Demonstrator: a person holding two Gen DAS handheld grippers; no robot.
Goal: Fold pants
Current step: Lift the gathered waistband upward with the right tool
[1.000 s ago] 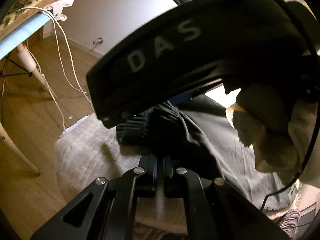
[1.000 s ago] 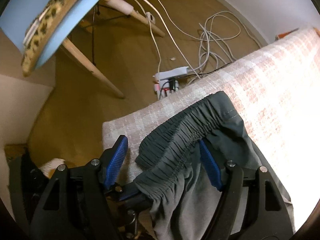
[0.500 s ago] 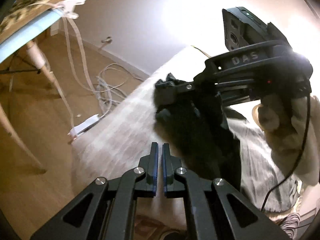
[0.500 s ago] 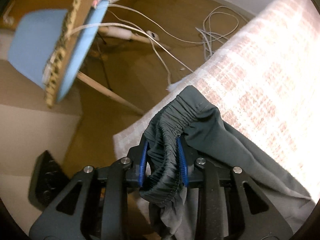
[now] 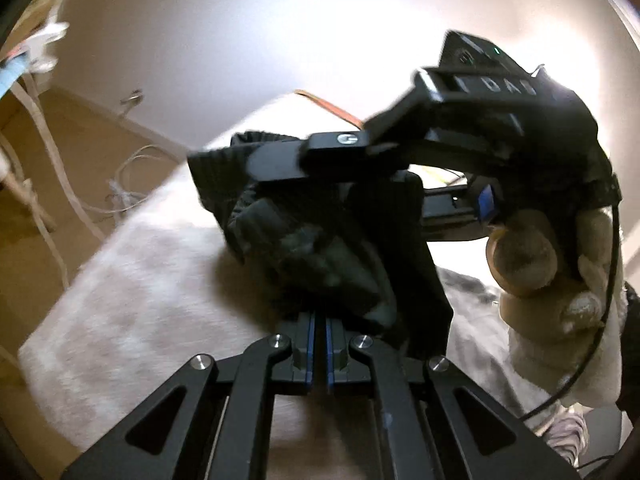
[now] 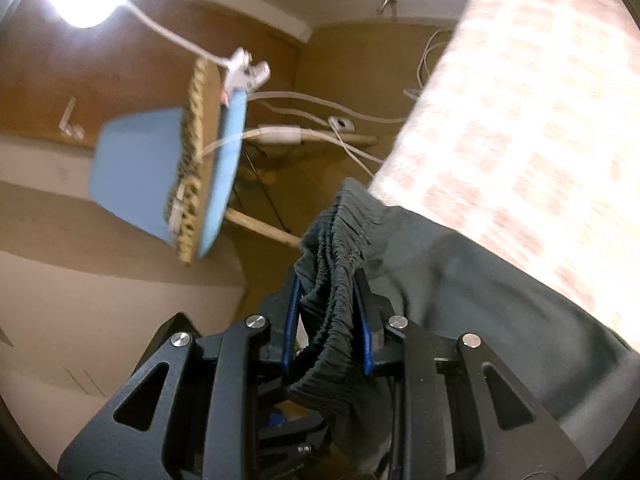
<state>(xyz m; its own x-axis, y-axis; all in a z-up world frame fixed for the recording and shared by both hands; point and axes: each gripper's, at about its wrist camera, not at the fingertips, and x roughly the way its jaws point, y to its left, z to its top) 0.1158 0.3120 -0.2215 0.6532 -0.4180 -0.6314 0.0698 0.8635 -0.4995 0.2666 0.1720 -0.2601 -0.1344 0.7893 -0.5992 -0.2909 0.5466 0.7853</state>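
Dark grey pants [image 6: 432,280] with a gathered elastic waistband lie partly on a pale checked blanket [image 6: 540,120]. My right gripper [image 6: 326,312] is shut on the bunched waistband and holds it lifted above the blanket's edge. In the left wrist view the right gripper [image 5: 320,156] shows from the side with the pants [image 5: 320,256] hanging from it. My left gripper [image 5: 319,344] has its jaws together, right below the hanging cloth; whether it pinches any cloth is hidden.
A blue chair with a leopard cushion [image 6: 192,184] stands on the wooden floor to the left. White cables [image 6: 320,120] and a power strip trail on the floor by the blanket's edge. A white wall [image 5: 240,40] is behind.
My right gripper has closed on the waistband and lifted it up off the blanket. My left gripper stayed shut and now sits just under the hanging cloth.
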